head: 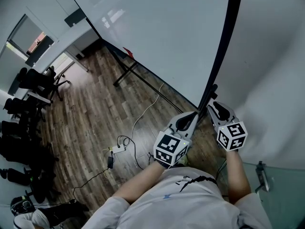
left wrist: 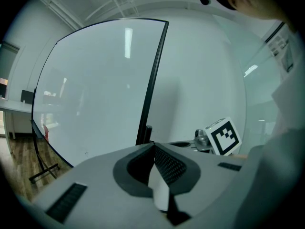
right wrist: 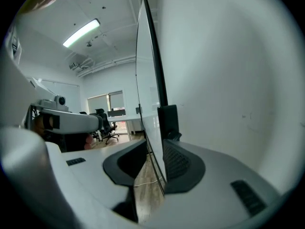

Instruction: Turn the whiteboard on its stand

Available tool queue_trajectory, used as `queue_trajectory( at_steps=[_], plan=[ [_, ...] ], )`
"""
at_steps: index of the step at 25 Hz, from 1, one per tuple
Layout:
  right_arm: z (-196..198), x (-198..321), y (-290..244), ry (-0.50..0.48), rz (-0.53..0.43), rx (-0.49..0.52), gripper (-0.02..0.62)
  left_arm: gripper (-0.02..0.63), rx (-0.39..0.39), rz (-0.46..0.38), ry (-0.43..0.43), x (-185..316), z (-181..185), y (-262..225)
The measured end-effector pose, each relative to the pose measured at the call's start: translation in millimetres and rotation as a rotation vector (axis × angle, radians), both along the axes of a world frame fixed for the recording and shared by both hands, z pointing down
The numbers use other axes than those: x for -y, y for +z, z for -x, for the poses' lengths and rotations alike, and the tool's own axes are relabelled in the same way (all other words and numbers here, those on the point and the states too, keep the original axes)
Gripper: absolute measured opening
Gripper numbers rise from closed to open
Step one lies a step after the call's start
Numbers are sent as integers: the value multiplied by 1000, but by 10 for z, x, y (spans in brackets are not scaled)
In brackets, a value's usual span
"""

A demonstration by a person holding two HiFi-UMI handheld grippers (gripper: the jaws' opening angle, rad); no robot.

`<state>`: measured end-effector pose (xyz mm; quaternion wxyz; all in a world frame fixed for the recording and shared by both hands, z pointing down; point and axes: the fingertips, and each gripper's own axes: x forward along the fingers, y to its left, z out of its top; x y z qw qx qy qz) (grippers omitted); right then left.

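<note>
Whiteboard (head: 157, 37): stood upright on its stand, near edge at the grippers. Right gripper (right wrist: 152, 151): jaws half spread astride that edge, with a gap at one pad; would likely slip if pulled so. Left gripper (left wrist: 152, 146): jaws pressed together, empty, beside the frame. Wall (head: 271, 56): close behind; a swung edge might strike it. Cable (head: 145, 109), power strip (head: 118, 149): lay by the stand's foot (head: 143, 82); might snag.

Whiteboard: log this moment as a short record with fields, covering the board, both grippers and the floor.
whiteboard: upright on its stand, dark edge toward the person
left gripper: jaws together, nothing seen between them
right gripper: whiteboard's edge between its jaws; firm grip unclear
floor: wood, power strip lying on it
</note>
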<state>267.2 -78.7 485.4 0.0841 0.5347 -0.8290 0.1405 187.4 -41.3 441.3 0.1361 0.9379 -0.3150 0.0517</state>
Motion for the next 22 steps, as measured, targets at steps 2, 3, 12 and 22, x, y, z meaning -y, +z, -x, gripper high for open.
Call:
queue_trajectory(
  at_steps=[2,3,12,22],
  plan=[
    [83,-57,-103,-19,-19,7,95,12,-2,2,0,6,-3,-8],
    [124,-83,-150,-31,-29,9,79,12,-3,2,0,5,-8,-11],
    [353,-148,-413,-71,-100,6,18,12,-26,-5,-16,37,28,-109],
    [515,-169,-563,-92,-122,6,14,12,-45,-5,-17,70,63,-146]
  ],
)
